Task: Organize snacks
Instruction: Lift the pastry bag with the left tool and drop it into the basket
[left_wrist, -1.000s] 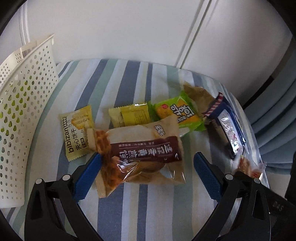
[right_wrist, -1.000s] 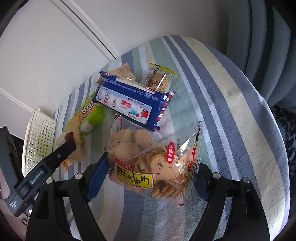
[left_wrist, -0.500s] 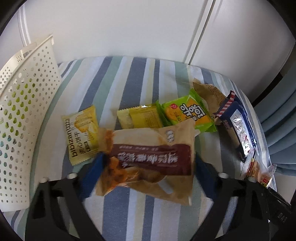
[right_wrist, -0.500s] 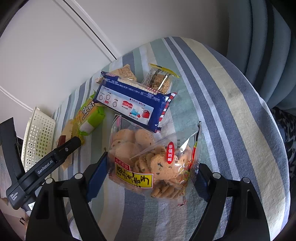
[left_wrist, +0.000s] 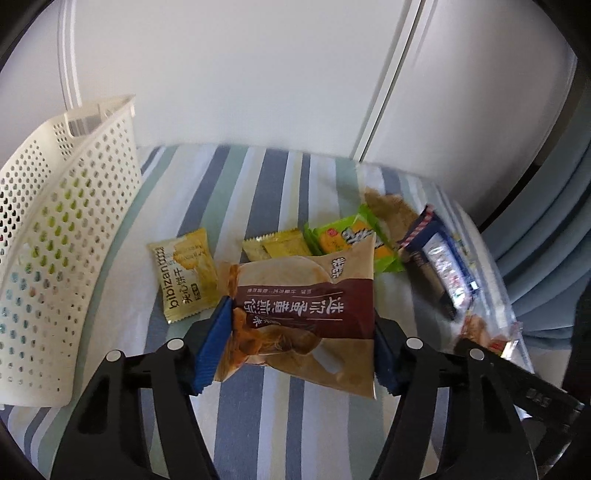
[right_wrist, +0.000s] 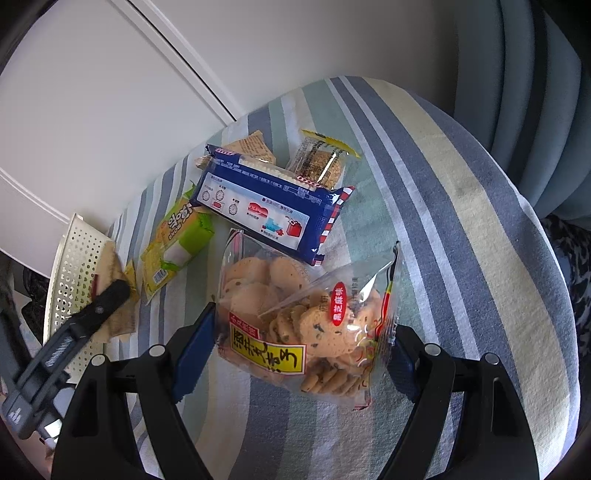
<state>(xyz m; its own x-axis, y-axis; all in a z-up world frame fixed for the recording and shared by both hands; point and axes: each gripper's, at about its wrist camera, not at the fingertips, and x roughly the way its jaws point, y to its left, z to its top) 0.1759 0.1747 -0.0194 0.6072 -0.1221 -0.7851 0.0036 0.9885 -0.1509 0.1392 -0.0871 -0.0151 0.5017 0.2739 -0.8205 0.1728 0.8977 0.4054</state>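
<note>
The left gripper (left_wrist: 301, 339) has its ribbed blue pads clamped on either side of a crinkly tan-and-maroon snack bag (left_wrist: 303, 310), glossy film printed with pale characters, which sits lifted off the striped cloth (left_wrist: 258, 192). That cloth is soft woven fabric in bands of navy, sage, cream and white, draped over a rounded surface.

Taking the held bag as the mark: just to its left lies a small flat yellow biscuit sachet (left_wrist: 184, 273) with crimped ends; just behind it a second yellow sachet (left_wrist: 277, 247) and a bright green-and-orange packet (left_wrist: 351, 240), partly hidden by the bag's top edge. Farther left stands a white plastic basket (left_wrist: 62, 258), rigid, its curved wall punched all over with small round holes. To the right lies a long navy wrapper (right_wrist: 269, 206) with red-and-white striped ends, smooth and shiny.

Just in front of that navy wrapper, the right gripper (right_wrist: 295, 354) pinches a clear cellophane pouch of round speckled crackers (right_wrist: 303, 325), with a yellow label and a red oval sticker, its blue pads pressing the pouch's sides. A small transparent pack of a brown grainy bar (right_wrist: 321, 162) rests behind the navy wrapper.
</note>
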